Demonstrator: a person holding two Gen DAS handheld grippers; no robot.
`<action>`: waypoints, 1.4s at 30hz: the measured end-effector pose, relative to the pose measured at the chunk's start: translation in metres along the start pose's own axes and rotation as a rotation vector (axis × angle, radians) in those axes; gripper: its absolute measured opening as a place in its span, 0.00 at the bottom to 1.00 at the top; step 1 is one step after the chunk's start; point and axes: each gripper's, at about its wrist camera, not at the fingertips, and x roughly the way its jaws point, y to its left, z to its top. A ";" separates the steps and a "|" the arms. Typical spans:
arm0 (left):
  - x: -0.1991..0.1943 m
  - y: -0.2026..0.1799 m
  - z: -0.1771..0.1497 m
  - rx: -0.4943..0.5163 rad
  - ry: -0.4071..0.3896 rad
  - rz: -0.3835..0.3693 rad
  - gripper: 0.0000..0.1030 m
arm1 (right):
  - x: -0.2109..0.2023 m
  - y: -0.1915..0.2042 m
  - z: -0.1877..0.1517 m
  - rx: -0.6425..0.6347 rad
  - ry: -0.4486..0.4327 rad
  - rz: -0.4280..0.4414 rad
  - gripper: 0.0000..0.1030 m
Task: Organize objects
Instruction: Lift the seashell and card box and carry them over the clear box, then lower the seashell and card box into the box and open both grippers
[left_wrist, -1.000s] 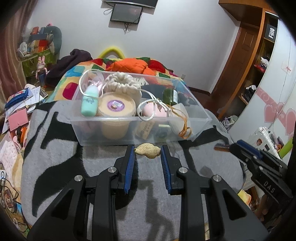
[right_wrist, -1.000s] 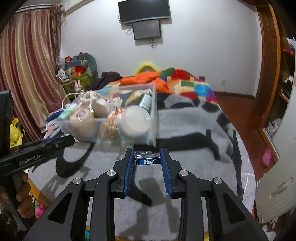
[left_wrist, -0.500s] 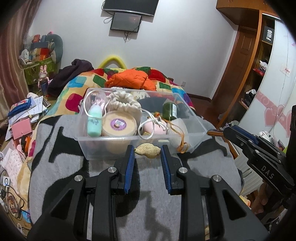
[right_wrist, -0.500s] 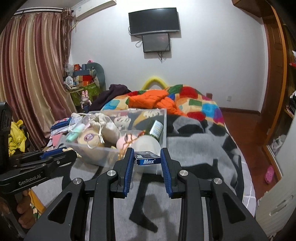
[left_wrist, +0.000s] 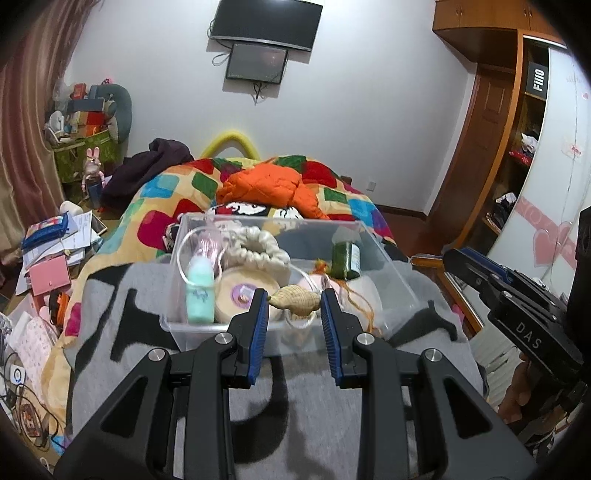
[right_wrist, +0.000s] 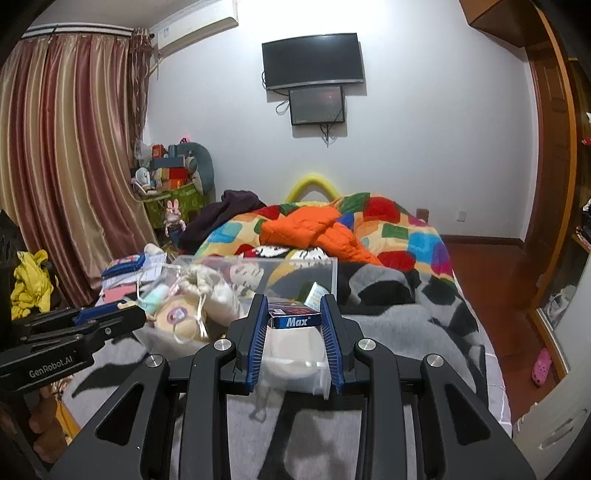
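Two grips: left gripper (left_wrist: 294, 301) pinching seashell (left_wrist: 295, 300), right gripper (right_wrist: 294, 314) clamping small box (right_wrist: 293, 318).

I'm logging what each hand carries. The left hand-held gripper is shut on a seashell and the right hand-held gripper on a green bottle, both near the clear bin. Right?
Not quite. The right hand-held gripper is shut on a small blue box marked "Max", as the right wrist view shows; the green bottle lies inside the clear bin. The left hand-held gripper does hold the seashell.
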 end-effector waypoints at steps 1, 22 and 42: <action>0.001 0.001 0.002 -0.003 -0.003 0.000 0.28 | 0.002 0.000 0.002 0.002 -0.005 0.001 0.26; 0.036 0.031 0.009 -0.042 0.022 0.028 0.28 | 0.058 0.006 0.011 0.015 0.043 0.057 0.26; 0.063 0.034 -0.005 -0.050 0.102 -0.004 0.28 | 0.095 0.028 -0.015 -0.028 0.155 0.115 0.26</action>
